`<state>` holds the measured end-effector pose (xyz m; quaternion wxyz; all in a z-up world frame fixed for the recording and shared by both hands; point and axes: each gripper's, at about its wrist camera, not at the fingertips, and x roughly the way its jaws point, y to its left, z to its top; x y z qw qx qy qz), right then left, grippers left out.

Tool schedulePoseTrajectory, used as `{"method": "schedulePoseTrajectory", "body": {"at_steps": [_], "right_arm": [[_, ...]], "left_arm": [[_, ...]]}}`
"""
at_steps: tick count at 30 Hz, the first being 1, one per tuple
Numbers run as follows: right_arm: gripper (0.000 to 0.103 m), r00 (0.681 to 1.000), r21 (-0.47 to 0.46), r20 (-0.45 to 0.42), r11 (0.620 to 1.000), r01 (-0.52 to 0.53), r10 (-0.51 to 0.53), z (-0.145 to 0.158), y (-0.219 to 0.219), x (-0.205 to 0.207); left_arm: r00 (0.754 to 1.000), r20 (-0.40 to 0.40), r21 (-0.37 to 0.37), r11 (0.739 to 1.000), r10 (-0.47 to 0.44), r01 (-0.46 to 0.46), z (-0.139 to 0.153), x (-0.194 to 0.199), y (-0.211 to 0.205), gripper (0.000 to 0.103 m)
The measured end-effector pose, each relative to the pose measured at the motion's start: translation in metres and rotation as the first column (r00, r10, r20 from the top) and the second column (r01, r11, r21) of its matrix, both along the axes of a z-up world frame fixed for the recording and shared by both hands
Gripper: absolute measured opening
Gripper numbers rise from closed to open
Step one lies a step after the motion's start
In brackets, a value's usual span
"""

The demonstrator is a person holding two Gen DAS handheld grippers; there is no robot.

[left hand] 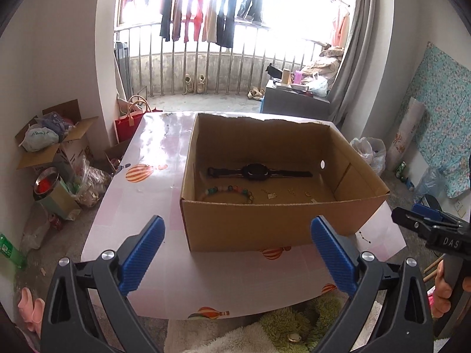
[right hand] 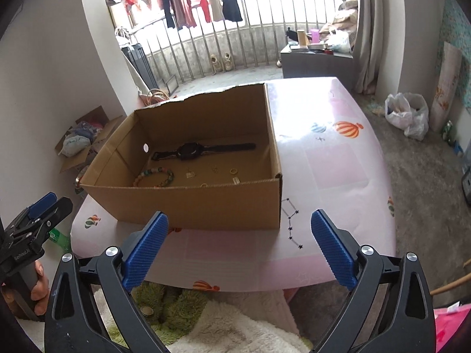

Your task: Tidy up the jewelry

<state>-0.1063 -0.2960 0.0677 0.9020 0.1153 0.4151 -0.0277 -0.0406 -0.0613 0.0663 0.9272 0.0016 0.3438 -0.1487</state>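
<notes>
Both the left claw (left hand: 238, 232) and the right claw (right hand: 239, 228) are spread wide and hold nothing, near the desk (right hand: 338, 182). The watch (right hand: 203, 150), bead bracelet (right hand: 154, 178) and small rings (right hand: 233, 171) lie inside the cardboard box (right hand: 206, 206)

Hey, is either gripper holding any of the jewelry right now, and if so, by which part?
Nothing is held. The left gripper and right gripper are both open, short of the cardboard box.
</notes>
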Motion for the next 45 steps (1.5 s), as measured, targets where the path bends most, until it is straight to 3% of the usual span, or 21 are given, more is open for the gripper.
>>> {"method": "schedulePoseTrajectory", "body": {"at_steps": [4, 8, 15, 21, 45], "right_arm": [[0.094, 0.999, -0.027, -0.044, 1.0, -0.008, 0.007, -0.014, 0.021, 0.004], [0.095, 1.0, -0.074, -0.007, 0.997, -0.01, 0.01, -0.011, 0.031, 0.003], [0.095, 0.998, -0.092, -0.036, 0.995, 0.042, -0.046, -0.016, 0.029, 0.008], [0.095, 0.995, -0.113, -0.081, 0.993, 0.046, -0.055, -0.025, 0.03, 0.015], [0.095, 0.991, -0.105, -0.132, 0.994, 0.02, -0.034, -0.032, 0.036, 0.023]], "left_arm": [[0.999, 0.001, 0.064, 0.997, 0.037, -0.037, -0.008, 0.001, -0.01, 0.097], [0.996, 0.015, 0.093, 0.992, 0.088, -0.089, -0.009, 0.006, -0.016, 0.097], [0.991, -0.079, 0.168, 0.981, 0.112, -0.098, -0.024, 0.016, -0.031, 0.097], [0.976, -0.165, 0.148, 0.982, 0.144, -0.12, -0.034, 0.024, -0.026, 0.097], [0.963, -0.215, 0.17, 0.978, 0.16, -0.125, -0.043, 0.029, -0.028, 0.097]]}}
